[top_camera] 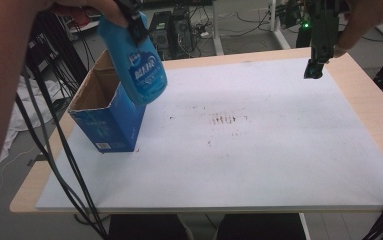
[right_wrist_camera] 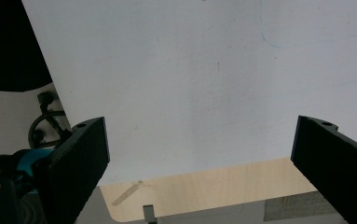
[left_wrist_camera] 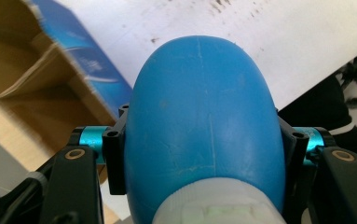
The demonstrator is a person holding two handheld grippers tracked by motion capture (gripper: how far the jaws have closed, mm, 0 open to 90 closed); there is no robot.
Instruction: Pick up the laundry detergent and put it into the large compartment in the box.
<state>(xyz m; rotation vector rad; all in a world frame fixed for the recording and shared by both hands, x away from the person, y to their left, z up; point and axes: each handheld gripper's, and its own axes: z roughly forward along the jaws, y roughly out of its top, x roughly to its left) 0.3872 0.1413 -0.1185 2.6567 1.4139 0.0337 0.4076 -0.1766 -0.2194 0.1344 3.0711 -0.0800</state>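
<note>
Clamped by my left gripper (left_wrist_camera: pixel 199 154), the blue plastic bottle (top_camera: pixel 138 62) hangs above the open blue cardboard box (top_camera: pixel 106 107), my right gripper (right_wrist_camera: pixel 199 154) gaping empty, and its smooth rounded body might slip, I judge.

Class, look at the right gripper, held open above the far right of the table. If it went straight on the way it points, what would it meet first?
Probably the bare white table sheet: the open right gripper points down at it, nothing between.
</note>
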